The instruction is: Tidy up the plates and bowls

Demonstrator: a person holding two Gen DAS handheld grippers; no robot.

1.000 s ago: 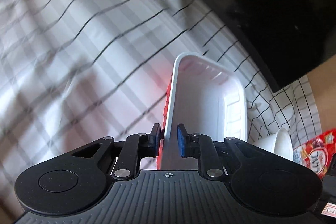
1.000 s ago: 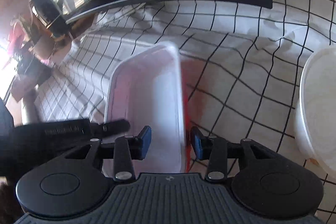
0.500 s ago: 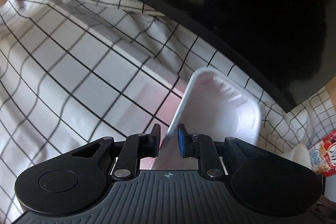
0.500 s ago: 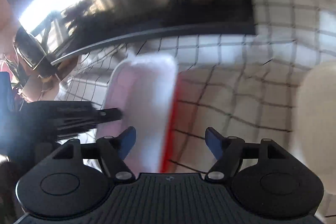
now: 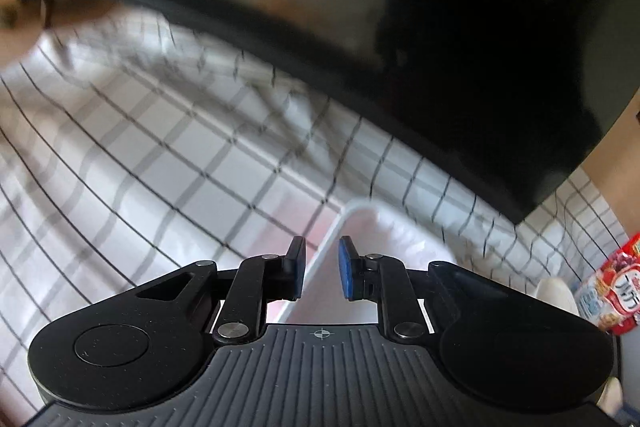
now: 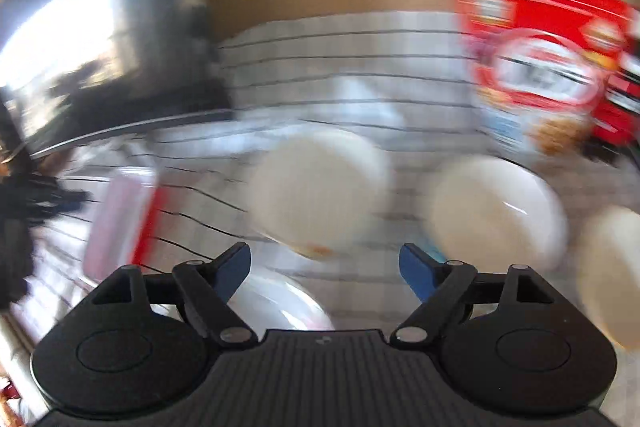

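The right gripper has just opened, let go of the tray and swung toward the bowls at centre frame; the left gripper stays clamped on the tray's rim, lower centre

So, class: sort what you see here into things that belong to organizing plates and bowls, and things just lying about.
Belongs to the job:
- white tub, gripped by the left gripper
- round white dishes
- right gripper, open

Lying about:
- red snack packet
- black screen
- checked cloth
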